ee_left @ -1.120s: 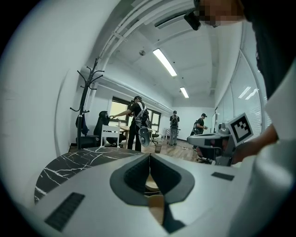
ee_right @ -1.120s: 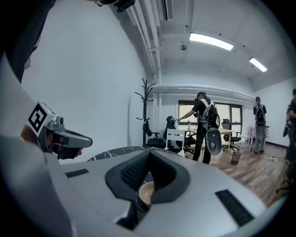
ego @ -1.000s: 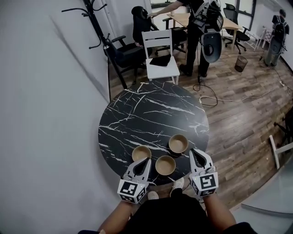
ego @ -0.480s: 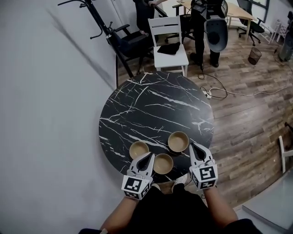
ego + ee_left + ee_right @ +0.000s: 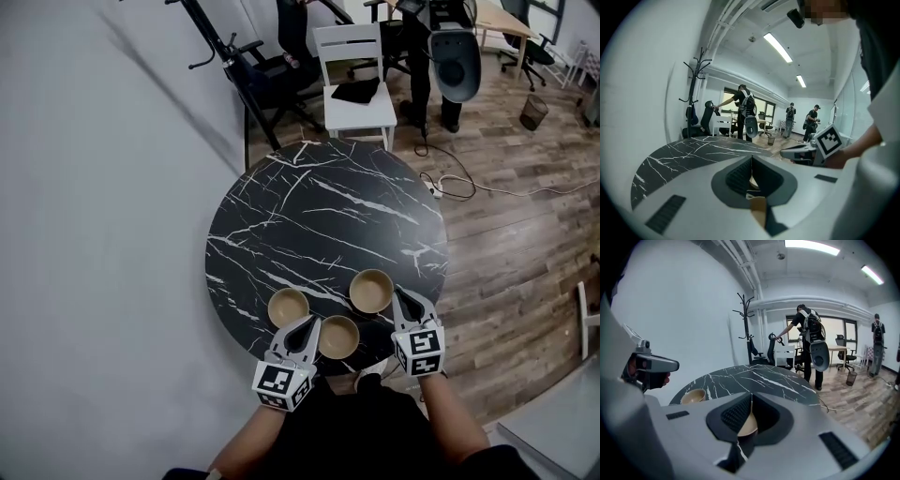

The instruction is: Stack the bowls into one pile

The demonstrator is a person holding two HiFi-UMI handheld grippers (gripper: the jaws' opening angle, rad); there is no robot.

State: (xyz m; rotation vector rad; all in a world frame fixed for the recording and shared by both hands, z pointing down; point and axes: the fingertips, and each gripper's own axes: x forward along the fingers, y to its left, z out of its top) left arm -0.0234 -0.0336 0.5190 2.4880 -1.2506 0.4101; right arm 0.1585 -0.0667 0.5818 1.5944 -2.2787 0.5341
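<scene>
Three tan bowls stand apart near the front edge of the round black marble table [image 5: 309, 216]: a left bowl [image 5: 288, 306], a middle bowl [image 5: 338, 337] and a right bowl [image 5: 371, 291]. My left gripper [image 5: 305, 324] is shut and empty, its tips between the left and middle bowls. In the left gripper view its jaws [image 5: 751, 159] meet with a bowl [image 5: 753, 182] just beyond them. My right gripper [image 5: 401, 296] is shut and empty, close to the right bowl's right side. In the right gripper view [image 5: 751, 397] a bowl [image 5: 747, 425] lies right behind the tips.
A white chair [image 5: 356, 80] stands beyond the table's far edge, with a coat stand [image 5: 220, 52] and dark office chairs to its left. A person [image 5: 436, 47] stands further back. A cable [image 5: 469, 187] runs over the wooden floor on the right. A grey wall fills the left.
Both grippers have come down and a little forward toward the bowls, the right one further, up beside the right bowl. The bowls have not moved.
</scene>
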